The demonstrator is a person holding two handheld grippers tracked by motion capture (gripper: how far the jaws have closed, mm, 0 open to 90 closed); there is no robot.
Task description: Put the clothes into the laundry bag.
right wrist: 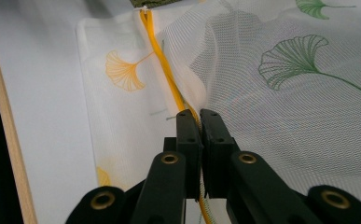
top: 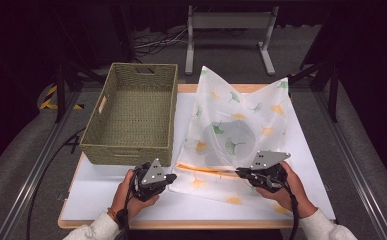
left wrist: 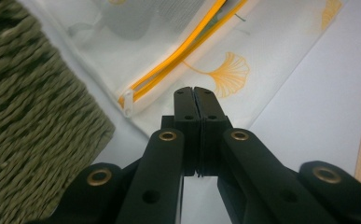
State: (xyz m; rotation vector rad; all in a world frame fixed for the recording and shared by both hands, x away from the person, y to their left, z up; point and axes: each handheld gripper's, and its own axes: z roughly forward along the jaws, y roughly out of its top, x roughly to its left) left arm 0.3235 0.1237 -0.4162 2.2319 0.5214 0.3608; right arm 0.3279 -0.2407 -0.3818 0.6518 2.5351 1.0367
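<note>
Mesh bag (top: 236, 135) printed with orange and green ginkgo leaves, spread on the white mat (top: 106, 200) of the counter (top: 181, 224), right of centre; far corners standing up in two peaks, near edge lying flat; orange zipper (top: 206, 170) running across the near part of the bag, between the two grippers; white zipper pull (left wrist: 128, 101) at its left end, close to the corner of the basket. Woven olive basket (top: 131, 112) on the left half of the mat, long side just beside the bag's left edge, inside bare. Left gripper (top: 170, 177) held in the person's left hand (top: 126, 192) at the bag's near left corner, jaws pressed together with nothing seen between them, tips over the white fabric by an orange leaf print, just short of the zipper end in the left gripper view. Right gripper (top: 240, 172) held in the right hand (top: 288, 192) at the right end of the zipper, pointing left; jaws clamped on the zipper in the right gripper view, orange tape running into the tips and out again beneath them, mesh lifted and puckered on the far side. Grey three-cornered plate atop each gripper in the high view; black cables trailing back along both sleeves. Metal frame legs (top: 228, 37) on the floor beyond the counter.
</note>
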